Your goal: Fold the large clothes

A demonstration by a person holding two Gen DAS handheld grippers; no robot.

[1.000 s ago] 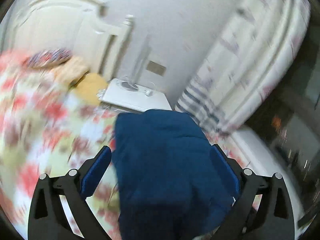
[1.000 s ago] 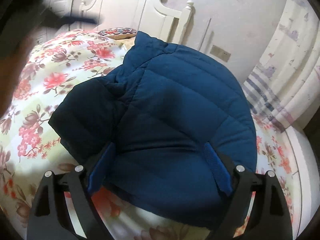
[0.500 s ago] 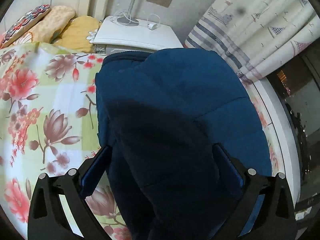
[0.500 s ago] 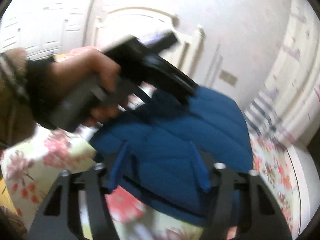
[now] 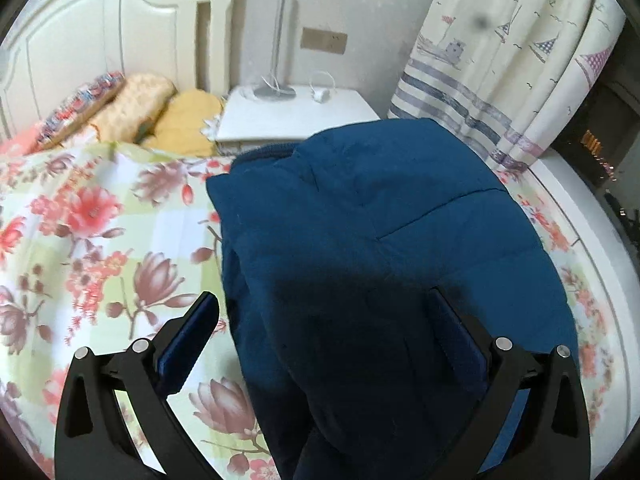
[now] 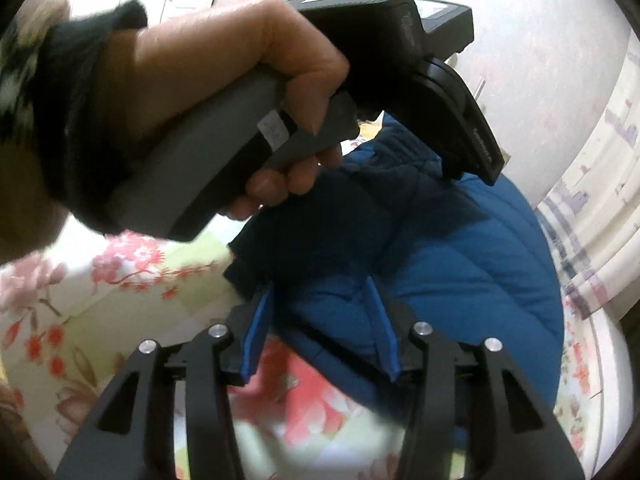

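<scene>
A dark blue puffer jacket [image 5: 392,248] lies folded on the floral bedspread [image 5: 80,232]. My left gripper [image 5: 324,304] is wide open above the jacket's near part, its left finger over the bedspread and its right finger over the jacket. In the right wrist view the jacket [image 6: 460,264] lies ahead. My right gripper [image 6: 320,292] is partly closed at the jacket's near edge, with a fold of fabric between its blue pads [image 6: 256,328]; I cannot tell whether they pinch it. The hand holding the left gripper's body [image 6: 304,92] fills the upper part of that view.
A white bedside table [image 5: 296,116] with a lamp base and cable stands behind the jacket. Pillows [image 5: 132,108] lie against the white headboard [image 5: 104,40] at the left. A sailboat-print curtain [image 5: 512,60] hangs at the right, beside the bed's edge.
The left gripper has pulled back and tilted up, still open over the jacket. The right gripper's fingers have narrowed at the jacket's near edge, and the left hand now looms closer in its view.
</scene>
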